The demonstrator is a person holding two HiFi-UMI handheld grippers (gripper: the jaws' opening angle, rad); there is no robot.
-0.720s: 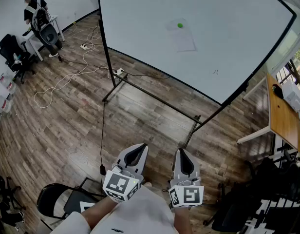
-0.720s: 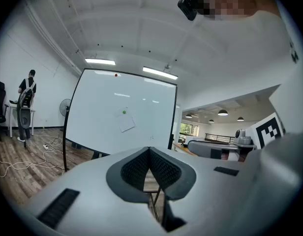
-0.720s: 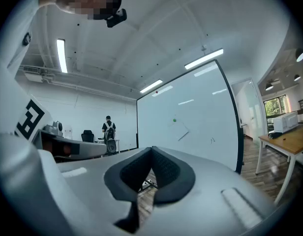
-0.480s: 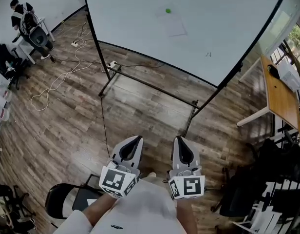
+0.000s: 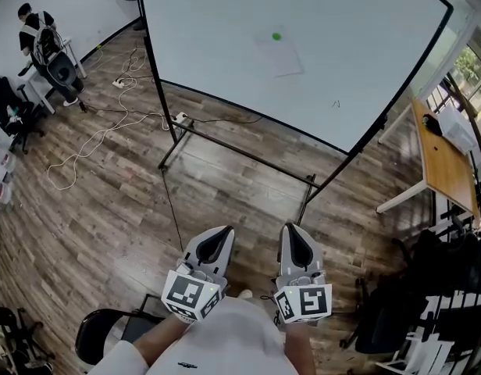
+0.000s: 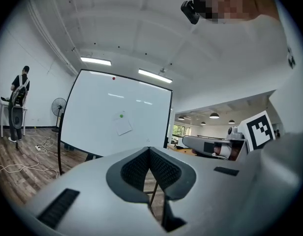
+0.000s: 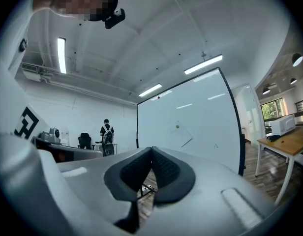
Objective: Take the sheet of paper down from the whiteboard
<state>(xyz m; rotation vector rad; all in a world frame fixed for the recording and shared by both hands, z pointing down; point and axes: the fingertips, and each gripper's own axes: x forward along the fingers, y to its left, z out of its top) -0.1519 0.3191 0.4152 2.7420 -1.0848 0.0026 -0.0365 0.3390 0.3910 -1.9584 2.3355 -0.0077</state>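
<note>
A white sheet of paper (image 5: 279, 56) hangs on the whiteboard (image 5: 225, 37), pinned at its top by a green magnet (image 5: 276, 36). The sheet also shows far off in the left gripper view (image 6: 124, 127) and the right gripper view (image 7: 183, 138). Both grippers are held close to my body, well short of the board. My left gripper (image 5: 218, 238) is shut with nothing between its jaws. My right gripper (image 5: 293, 234) is shut and empty too. Both point level toward the board.
The whiteboard stands on a black frame with feet (image 5: 248, 156) on the wood floor. Cables (image 5: 92, 143) trail at the left. A person (image 5: 37, 30) stands by a chair far left. A wooden table (image 5: 443, 162) is at the right, a black chair (image 5: 108, 334) behind me.
The view has shifted a little; the whiteboard sits slightly lower and further right in the picture than half a second ago. Both grippers stay shut near my body.
</note>
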